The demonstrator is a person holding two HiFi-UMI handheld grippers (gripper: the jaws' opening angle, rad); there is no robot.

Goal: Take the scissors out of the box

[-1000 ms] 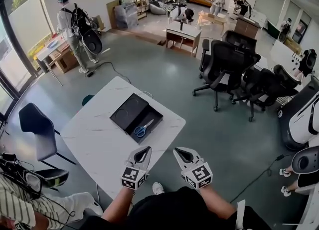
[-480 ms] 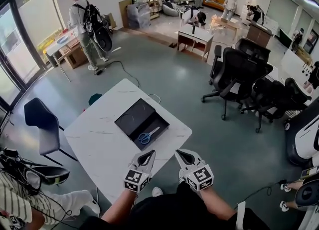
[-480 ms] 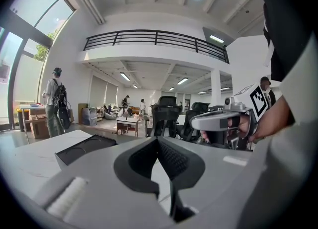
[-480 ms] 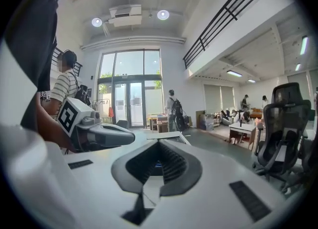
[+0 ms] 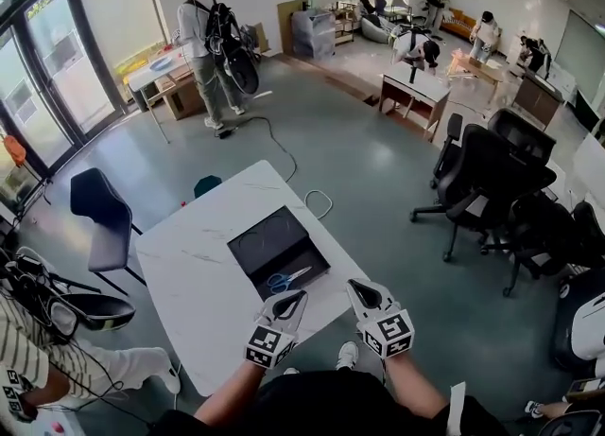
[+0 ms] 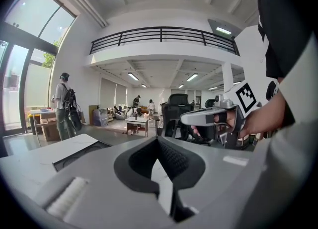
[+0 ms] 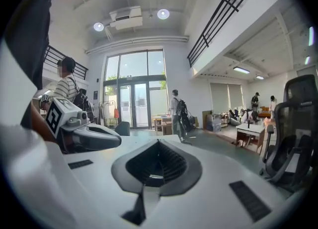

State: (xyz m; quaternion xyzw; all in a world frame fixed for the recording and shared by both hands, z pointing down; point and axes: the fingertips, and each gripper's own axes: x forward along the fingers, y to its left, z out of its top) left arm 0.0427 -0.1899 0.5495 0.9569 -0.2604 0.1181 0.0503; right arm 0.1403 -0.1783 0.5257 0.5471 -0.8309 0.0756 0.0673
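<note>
A black box [image 5: 284, 252] lies open on the white table [image 5: 198, 283], and blue-handled scissors [image 5: 287, 279] rest in its near half. My left gripper [image 5: 294, 296] is shut and empty, its tip just short of the box's near corner. My right gripper [image 5: 356, 286] hovers off the table's right edge, also shut and empty. In the left gripper view the left gripper [image 6: 158, 138] shows closed jaws, with the box [image 6: 74, 157] low at the left and the right gripper [image 6: 213, 118] to its right. The right gripper view shows the right gripper [image 7: 159, 141] closed, beside the left gripper [image 7: 89, 136].
A dark chair [image 5: 104, 221] stands left of the table, and black office chairs [image 5: 492, 179] crowd the right. A person with a backpack [image 5: 213, 46] stands far back. Someone in a striped sleeve [image 5: 24, 358] sits at the lower left. A cable [image 5: 317, 202] loops on the floor.
Both grippers have advanced toward the table. The box and scissors now lie close in front of the left gripper's tip. The jaws stayed closed.
</note>
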